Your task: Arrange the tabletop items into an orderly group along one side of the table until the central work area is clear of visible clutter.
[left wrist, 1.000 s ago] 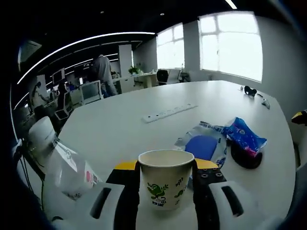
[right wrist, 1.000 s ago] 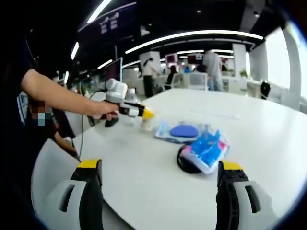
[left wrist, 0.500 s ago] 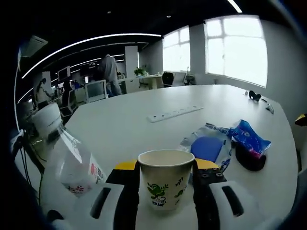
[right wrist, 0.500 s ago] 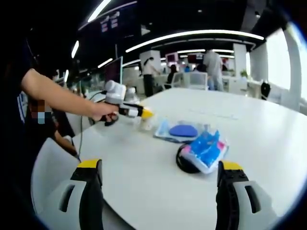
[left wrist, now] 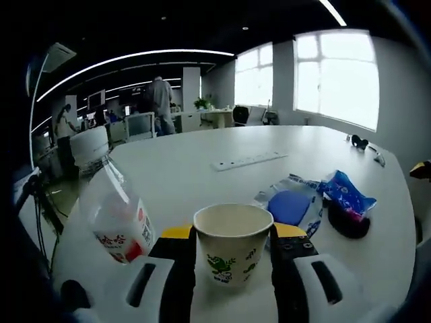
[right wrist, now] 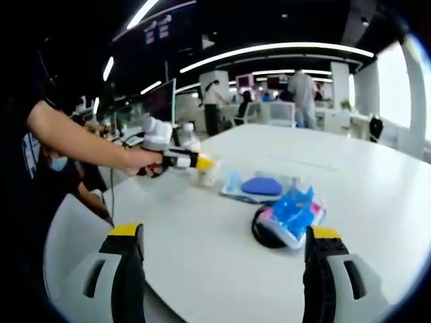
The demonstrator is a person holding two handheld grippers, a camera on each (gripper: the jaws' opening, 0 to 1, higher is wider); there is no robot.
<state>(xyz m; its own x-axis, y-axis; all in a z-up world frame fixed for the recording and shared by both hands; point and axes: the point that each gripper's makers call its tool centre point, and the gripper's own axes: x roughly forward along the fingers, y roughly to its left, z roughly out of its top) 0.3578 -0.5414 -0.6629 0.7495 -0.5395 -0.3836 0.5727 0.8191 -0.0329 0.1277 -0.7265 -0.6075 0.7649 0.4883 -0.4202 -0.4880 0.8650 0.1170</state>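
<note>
1. A paper cup (left wrist: 232, 252), white with a green leaf print, stands upright between the two jaws of the left tongs (left wrist: 232, 269), which press its sides. In the left gripper view it sits at the near edge of the white tabletop (left wrist: 202, 188), its open mouth facing up.
2. In the right gripper view the same cup (right wrist: 207, 176) is small and pale, held at the tip of the left tongs (right wrist: 202, 163) near the tabletop's left edge. A person's hand (right wrist: 145, 161) grips the handle of those tongs.
3. Just beside the cup, towards the tabletop's left edge, stands a clear plastic bottle (left wrist: 111, 205) with a red and white label and a white cap.
4. On the cup's other side, near it, lies a clear plastic packet (left wrist: 289, 205) with a blue pad inside; it rests flat on the tabletop.
5. Beyond the packet, a blue printed pouch (left wrist: 345, 192) lies on top of a round black object (left wrist: 347, 222).
6. A white power strip (left wrist: 250, 161) lies further in, near the middle of the tabletop.
7. Small dark items (left wrist: 360, 141) sit at the far right edge; what they are cannot be told.
8. The right tongs (right wrist: 225, 269) are spread wide with nothing between the jaws, held over the near edge of the tabletop (right wrist: 202, 256), with the pouch (right wrist: 289, 212) ahead.
</note>
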